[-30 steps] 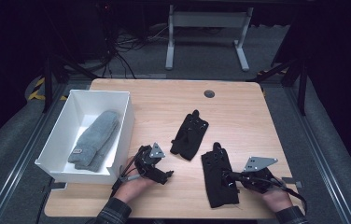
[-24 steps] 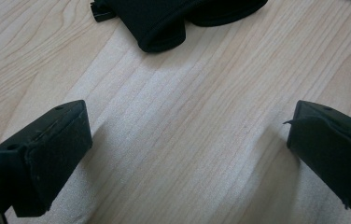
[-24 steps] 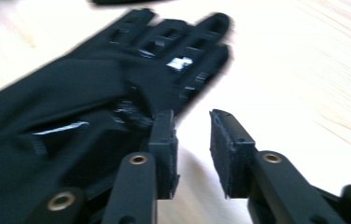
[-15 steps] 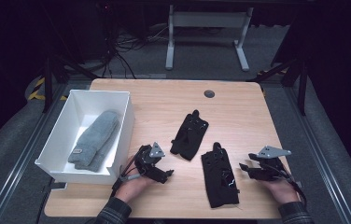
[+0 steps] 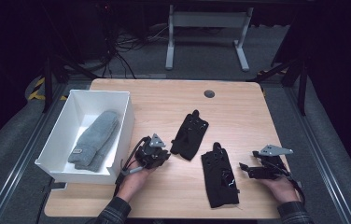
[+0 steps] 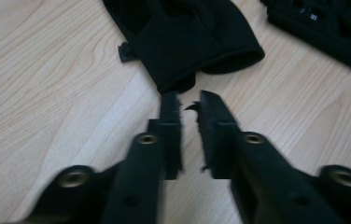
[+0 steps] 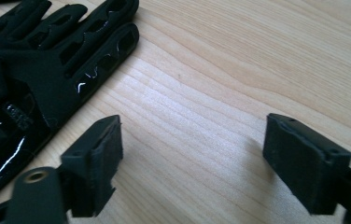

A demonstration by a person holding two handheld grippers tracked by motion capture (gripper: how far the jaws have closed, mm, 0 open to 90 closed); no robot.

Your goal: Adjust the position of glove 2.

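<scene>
I have the wooden table (image 5: pixel 173 100) in the high view, pale grain, with a dark round grommet (image 5: pixel 209 94) near its far edge. At its left edge sits a white bin (image 5: pixel 71 122), and a grey knitted item (image 5: pixel 95 140), folded, lies inside it along the bin's length.

Two black gloves lie on the bare wood to the right of the bin. The farther glove (image 5: pixel 190 134) lies near the table's middle, its cuff towards me; the nearer glove (image 5: pixel 219 175) lies just beside it to the right, fingers pointing away, with shiny patches on its surface. The two do not touch as far as I can tell.

Left gripper (image 5: pixel 152 155): it sits between the bin and the farther glove, in the person's left hand. Its jaws have just been closing and now stand almost together, a thin slit between the pads. In the left gripper view the cuff of that glove (image 6: pixel 197 42) lies just beyond the tips; a small dark scrap shows at the slit, and I cannot tell whether cloth is caught.

Right gripper (image 5: pixel 253 169): it lies to the right of the nearer glove, close to it, not touching. Its jaws have just been opening and stand wide apart, only bare wood between them; the glove's fingers (image 7: pixel 61 51) lie off to the left.
</scene>
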